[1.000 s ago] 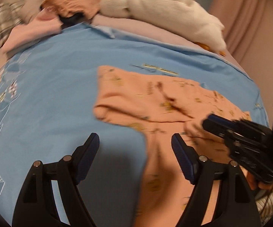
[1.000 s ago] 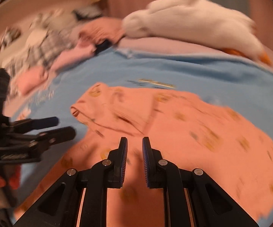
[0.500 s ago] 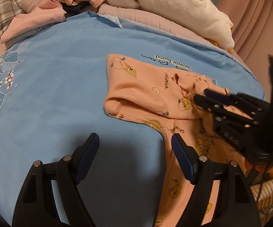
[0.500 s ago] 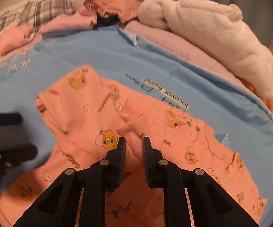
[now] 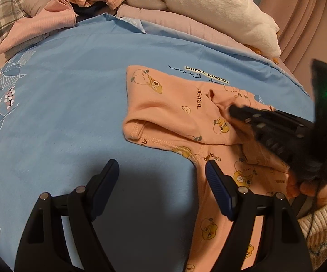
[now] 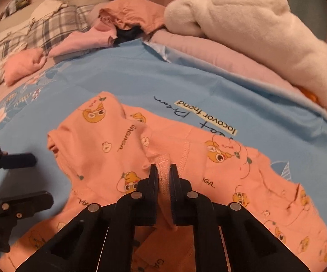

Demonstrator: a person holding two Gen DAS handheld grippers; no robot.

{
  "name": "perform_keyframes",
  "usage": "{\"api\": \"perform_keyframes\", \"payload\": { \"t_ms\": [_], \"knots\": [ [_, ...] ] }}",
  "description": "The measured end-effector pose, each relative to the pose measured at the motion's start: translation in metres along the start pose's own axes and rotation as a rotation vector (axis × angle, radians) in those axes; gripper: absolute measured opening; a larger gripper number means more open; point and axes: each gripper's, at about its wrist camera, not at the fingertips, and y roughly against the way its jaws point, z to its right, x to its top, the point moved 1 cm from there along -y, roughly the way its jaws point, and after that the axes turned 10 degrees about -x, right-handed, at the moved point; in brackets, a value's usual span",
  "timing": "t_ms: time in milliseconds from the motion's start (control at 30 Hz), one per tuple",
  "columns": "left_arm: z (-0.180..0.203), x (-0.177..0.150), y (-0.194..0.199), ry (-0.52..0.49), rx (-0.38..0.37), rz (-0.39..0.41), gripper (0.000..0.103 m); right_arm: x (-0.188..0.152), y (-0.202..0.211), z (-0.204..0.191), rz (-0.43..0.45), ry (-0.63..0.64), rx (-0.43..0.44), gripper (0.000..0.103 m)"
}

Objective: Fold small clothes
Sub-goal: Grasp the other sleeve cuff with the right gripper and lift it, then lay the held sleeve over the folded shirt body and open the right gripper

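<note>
right gripper (image 6: 164, 176) jaws just closed, clamped on peach garment's (image 6: 109, 145) hem to lift fold | left gripper (image 5: 162, 176) jaws apart, empty, waiting over bed (image 5: 72, 72)

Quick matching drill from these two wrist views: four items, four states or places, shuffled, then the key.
1. left gripper
2. right gripper
3. plush toy
4. peach garment

A. lies at the far edge, on the pink bedding
B. shut on a fold of cloth
C. open, nothing between the fingers
D. spread on the blue sheet

Pairs: 1-C, 2-B, 3-A, 4-D
</note>
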Motion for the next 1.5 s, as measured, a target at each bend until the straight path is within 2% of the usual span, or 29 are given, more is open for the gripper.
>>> {"api": "perform_keyframes", "payload": {
  "t_ms": [167,300,467,567,600,667,700,767,900,933,967,1067,1167,1233,1267,1333,1367,1400,1500],
  "knots": [
    [0.006,0.001,-0.001,-0.012,-0.007,-0.004,0.078,-0.016,0.055,0.078,0.117,-0.351,0.072,0.009],
    [0.014,0.000,-0.003,-0.025,-0.017,-0.009,0.078,-0.054,0.099,0.147,0.171,-0.587,0.064,0.009],
    [0.025,-0.003,-0.009,-0.043,-0.018,-0.030,0.078,-0.116,0.109,0.191,0.109,-0.735,-0.016,0.009],
    [0.030,-0.004,-0.013,-0.055,-0.015,-0.042,0.078,-0.147,0.095,0.211,0.020,-0.859,0.027,0.010],
    [0.032,-0.004,-0.014,-0.061,-0.013,-0.045,0.078,-0.155,0.092,0.216,-0.003,-0.901,0.045,0.013],
    [0.034,-0.003,-0.016,-0.070,-0.008,-0.050,0.078,-0.163,0.094,0.224,0.007,-0.958,0.065,0.037],
    [0.035,-0.003,-0.017,-0.076,-0.005,-0.053,0.078,-0.164,0.099,0.225,0.037,-0.975,0.082,0.043],
    [0.036,-0.003,-0.021,-0.088,0.006,-0.061,0.078,-0.158,0.101,0.224,0.051,-0.965,0.115,0.056],
    [0.037,-0.005,-0.031,-0.100,0.035,-0.079,0.078,-0.138,0.078,0.216,-0.067,-0.862,0.033,0.053],
    [0.038,-0.006,-0.032,-0.105,0.042,-0.082,0.078,-0.135,0.074,0.213,-0.083,-0.837,0.018,0.036],
    [0.038,-0.007,-0.033,-0.110,0.048,-0.082,0.078,-0.134,0.071,0.212,-0.098,-0.809,0.010,0.014],
    [0.040,-0.008,-0.035,-0.125,0.059,-0.082,0.078,-0.133,0.074,0.208,-0.102,-0.754,-0.028,0.007],
    [0.038,-0.007,-0.035,-0.123,0.055,-0.081,0.078,-0.132,0.096,0.213,-0.050,-0.751,-0.088,0.007],
    [0.037,-0.006,-0.035,-0.117,0.050,-0.079,0.078,-0.136,0.108,0.223,-0.027,-0.762,-0.162,0.007],
    [0.036,-0.006,-0.036,-0.115,0.048,-0.080,0.078,-0.138,0.108,0.226,-0.043,-0.752,-0.184,0.007],
    [0.037,-0.005,-0.035,-0.111,0.045,-0.078,0.078,-0.140,0.093,0.229,-0.150,-0.734,-0.170,0.007],
    [0.036,-0.004,-0.034,-0.105,0.041,-0.077,0.078,-0.140,0.087,0.228,-0.197,-0.710,-0.195,0.010],
    [0.036,-0.003,-0.032,-0.100,0.040,-0.074,0.078,-0.138,0.086,0.226,-0.202,-0.669,-0.238,0.011],
    [0.036,0.005,-0.022,-0.090,0.025,-0.040,0.078,-0.131,0.106,0.221,-0.145,-0.573,-0.417,0.012]
  ]
}}
